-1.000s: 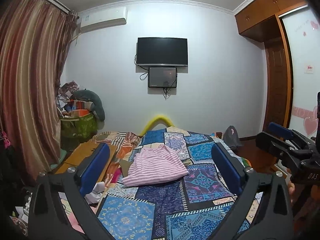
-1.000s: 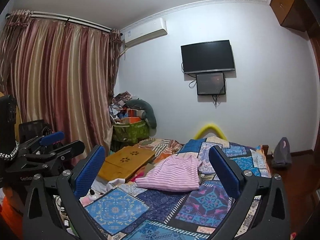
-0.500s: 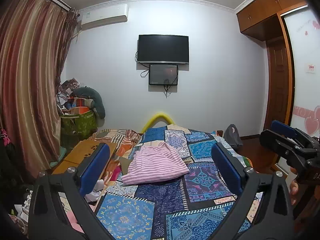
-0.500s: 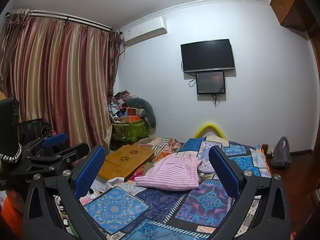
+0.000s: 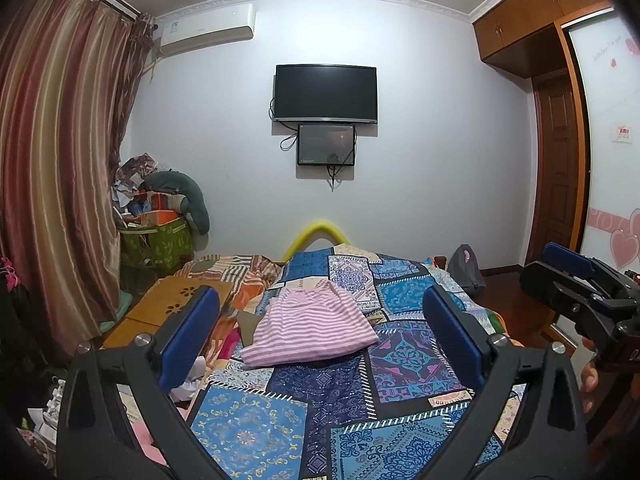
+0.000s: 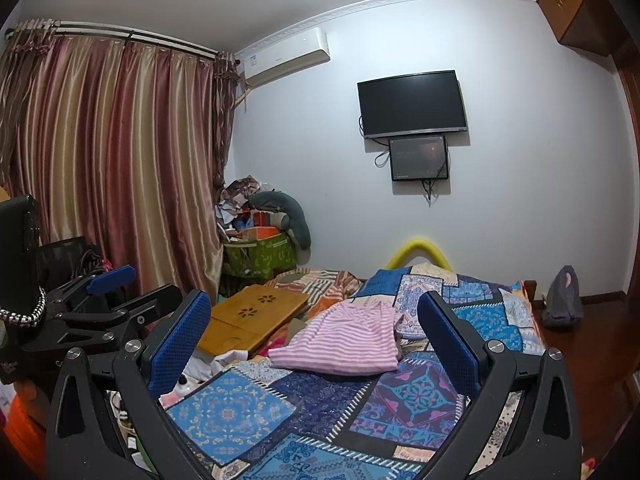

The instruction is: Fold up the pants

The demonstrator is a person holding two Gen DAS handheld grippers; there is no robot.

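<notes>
Left gripper (image 5: 320, 334): held above the near end of the bed, jaws spread wide with nothing between them; its blue pads (image 5: 188, 336) frame the striped garment from a distance. It also shows at the left edge of the right wrist view (image 6: 120, 292).
Right gripper (image 6: 316, 344): also raised over the bed, jaws released and empty; seen from the left wrist view at the right edge (image 5: 576, 276), with a person's fingers (image 5: 588, 376) on its handle.
Pants (image 5: 308, 326): a pink-and-white striped garment, lying loosely bunched on the quilt toward the far half of the bed, well apart from both grippers. Whether it is fully folded cannot be told.
Bed (image 5: 404, 364): covered with a blue patchwork quilt; a yellow curved tube (image 5: 316, 232) stands at its far end.
Wooden tray (image 6: 256, 316): lies on the bed's left side, near the garment but not touching it.
Wall: a dark television (image 5: 326, 94) with a smaller screen (image 5: 326, 145) just under it; an air conditioner (image 5: 206, 30) higher up to the left.
Curtain (image 5: 52, 160): striped, hanging on the left, beside a green bin (image 5: 160, 242) heaped with things.
</notes>
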